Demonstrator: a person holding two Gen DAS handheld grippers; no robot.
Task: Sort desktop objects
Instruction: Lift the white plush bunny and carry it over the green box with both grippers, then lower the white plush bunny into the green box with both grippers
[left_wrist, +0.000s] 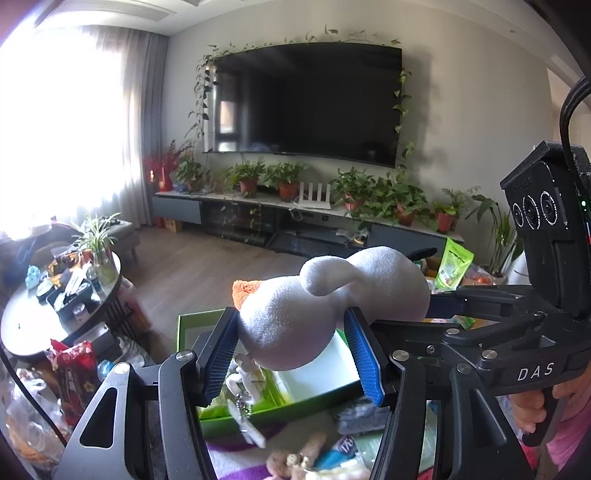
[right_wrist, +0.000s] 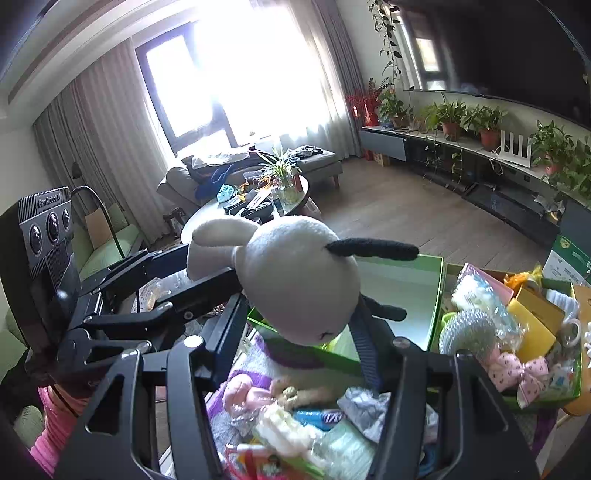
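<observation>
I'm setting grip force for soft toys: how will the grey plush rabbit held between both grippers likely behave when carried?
The plush rabbit probably squashes easily: its body bulges between the left gripper pads. It looks light for its size. Its ears, and the keychain dangling below, are likely to flop and swing, so they could snag on the green box.

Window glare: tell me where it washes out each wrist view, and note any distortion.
Left wrist view: the bright curtained window blows out the upper left; the black wall-mounted television bows from fisheye. Right wrist view: the window burns out top centre; the grey plush rabbit stays sharp.
</observation>
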